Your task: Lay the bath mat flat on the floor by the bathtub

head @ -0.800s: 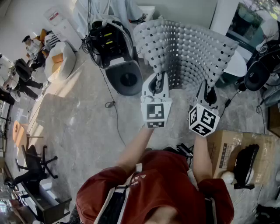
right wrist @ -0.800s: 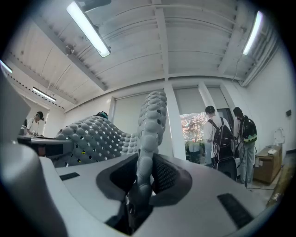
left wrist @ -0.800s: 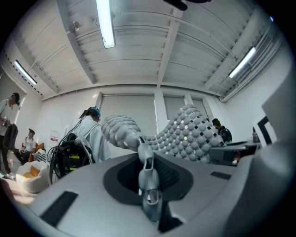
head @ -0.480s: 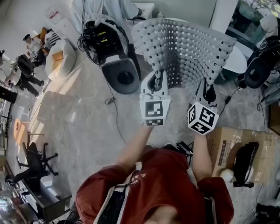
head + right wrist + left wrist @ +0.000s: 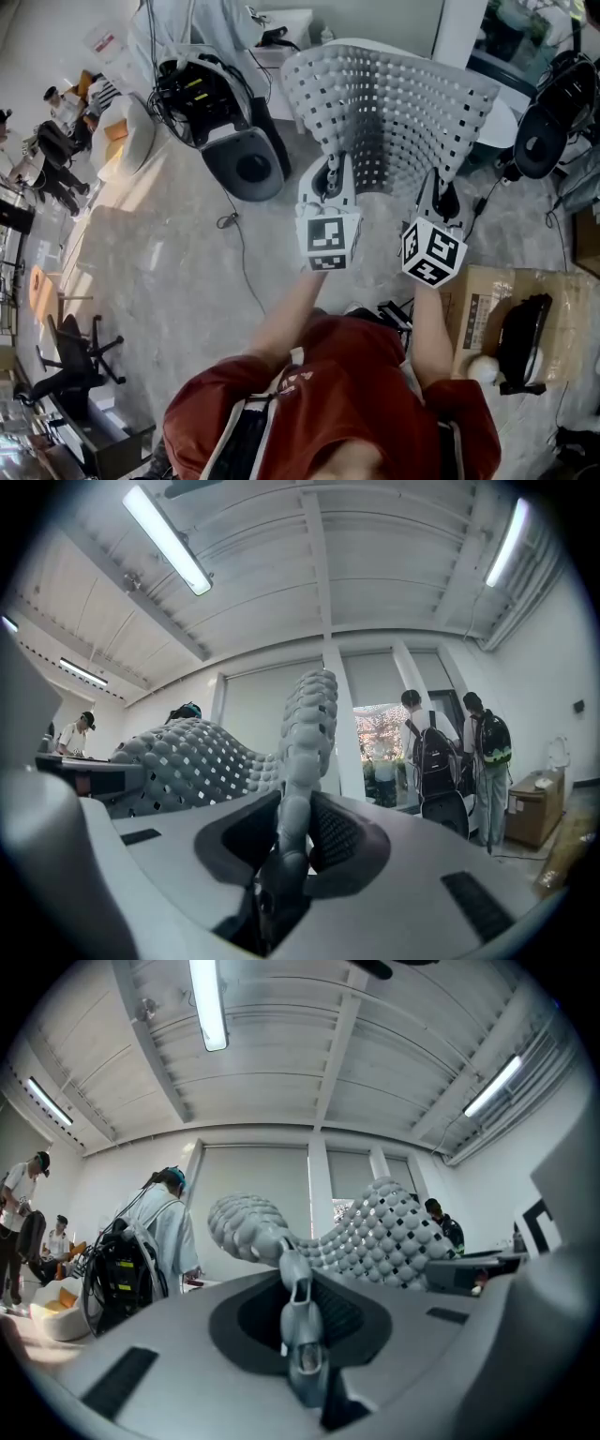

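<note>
Jaws of left gripper [image 5: 293,1274] pinch the near edge of the bath mat [image 5: 394,103]; jaws of right gripper [image 5: 286,832] pinch the same edge further right. Both grippers point level, side by side.

Mat is off the floor [image 5: 159,253], held up in front of the person and arching away from the jaws, its bumpy, perforated face showing.

Step in hand, as judged: carrying the mat to its place; laying not begun. Next move calls for lowering the far edge to the floor first, then drawing the near edge back so no fold forms.

White rounded rim [image 5: 507,127] behind the mat at far right may be the bathtub; cannot confirm.

Possible obstructions: black equipment pack [image 5: 234,141] at far left, cable [image 5: 225,222] on the floor, cardboard box [image 5: 483,309] at near right.
</note>
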